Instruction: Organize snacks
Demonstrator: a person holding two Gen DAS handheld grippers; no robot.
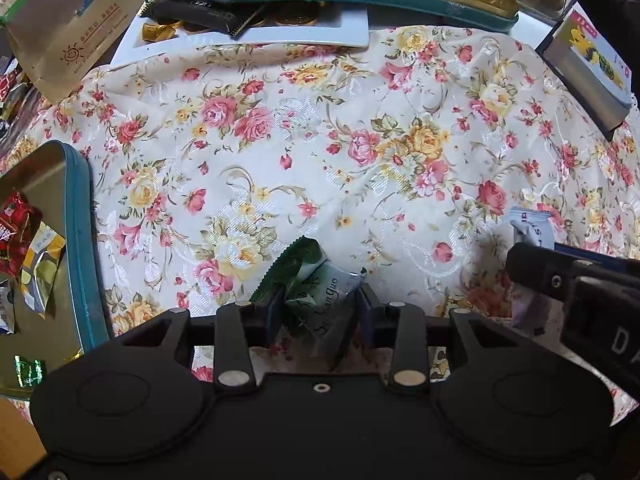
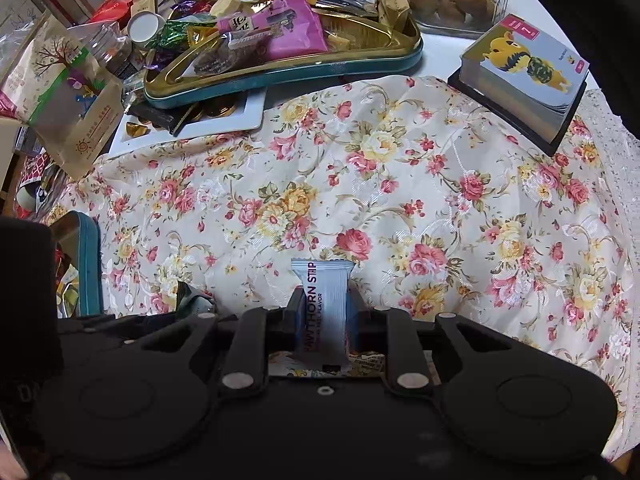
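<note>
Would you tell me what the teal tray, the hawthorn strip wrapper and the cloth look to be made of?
Teal tray: likely painted tin, with a mirror-like gold inside. Hawthorn strip wrapper: matte pale plastic film, crimped ends. Cloth: woven floral fabric, sheeny, wrinkled.

A green-and-white snack packet (image 1: 316, 292) with a serrated green end sits crumpled and tilted between the 2 fingers of the left gripper (image 1: 320, 304), its green end poking out ahead of the tips over the floral cloth. A pale blue hawthorn strip packet (image 2: 326, 308) stands lengthwise between the closed fingers of the right gripper (image 2: 325, 312), its crimped top edge reaching past the fingertips, printed lettering running along its length.
</note>
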